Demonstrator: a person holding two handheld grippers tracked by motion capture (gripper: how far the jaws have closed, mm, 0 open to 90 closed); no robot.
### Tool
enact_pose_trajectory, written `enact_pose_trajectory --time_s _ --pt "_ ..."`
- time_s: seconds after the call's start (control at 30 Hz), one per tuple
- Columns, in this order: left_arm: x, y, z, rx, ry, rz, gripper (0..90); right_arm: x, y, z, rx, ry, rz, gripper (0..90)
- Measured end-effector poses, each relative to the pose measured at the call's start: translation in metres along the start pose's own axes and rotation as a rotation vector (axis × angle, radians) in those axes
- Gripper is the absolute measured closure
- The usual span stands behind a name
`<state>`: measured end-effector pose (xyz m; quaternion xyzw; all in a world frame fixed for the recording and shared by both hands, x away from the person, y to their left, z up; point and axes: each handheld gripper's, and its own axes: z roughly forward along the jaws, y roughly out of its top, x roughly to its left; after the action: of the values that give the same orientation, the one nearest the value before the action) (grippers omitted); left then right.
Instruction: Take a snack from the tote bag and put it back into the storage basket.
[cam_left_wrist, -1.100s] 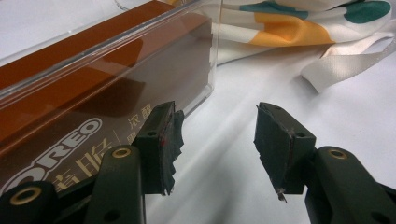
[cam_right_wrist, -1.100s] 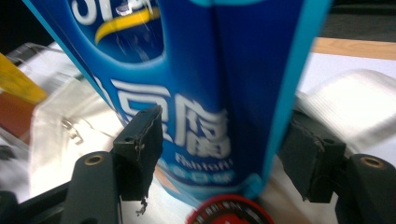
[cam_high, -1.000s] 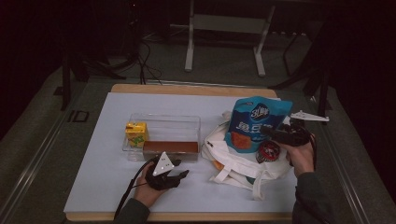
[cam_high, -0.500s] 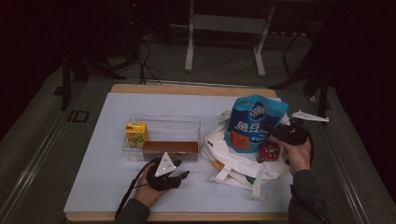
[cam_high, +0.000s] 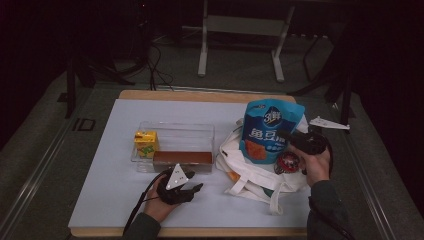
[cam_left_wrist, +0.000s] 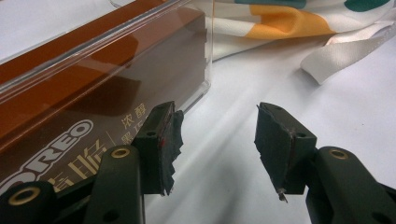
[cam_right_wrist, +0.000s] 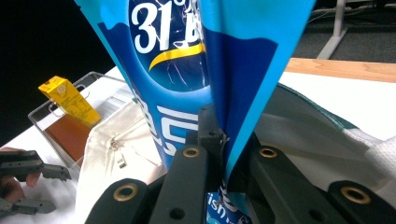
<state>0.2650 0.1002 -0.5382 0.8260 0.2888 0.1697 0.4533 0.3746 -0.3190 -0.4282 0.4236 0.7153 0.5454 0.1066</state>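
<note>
Blue snack bag (cam_high: 270, 131): standing upright over the canvas tote (cam_high: 250, 167), right gripper (cam_high: 295, 140) jaws having just closed, now pinching its edge, ready for lifting; left gripper (cam_high: 192, 189) idling half-open, empty

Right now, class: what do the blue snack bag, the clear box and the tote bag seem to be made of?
Blue snack bag: glossy plastic film, by its sheen and creases. Clear box: hard see-through plastic, probably acrylic. Tote bag: matte woven cloth, likely canvas, folding softly.
</note>
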Motion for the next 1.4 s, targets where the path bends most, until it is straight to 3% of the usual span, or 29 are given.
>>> enact_pose_trajectory --time_s 0.27,1.03,1.4 --pt "0.0 0.0 0.0 0.003 -0.002 0.002 48.4 0.0 0.002 -0.001 -0.018 0.015 0.031 88.7" --pt "0.0 0.0 0.0 0.002 -0.003 0.003 48.1 0.027 0.04 -0.019 -0.092 0.048 0.015 88.8" --pt "0.0 0.0 0.0 0.003 -0.006 0.001 48.1 0.038 0.047 -0.027 -0.111 0.073 0.002 88.9"
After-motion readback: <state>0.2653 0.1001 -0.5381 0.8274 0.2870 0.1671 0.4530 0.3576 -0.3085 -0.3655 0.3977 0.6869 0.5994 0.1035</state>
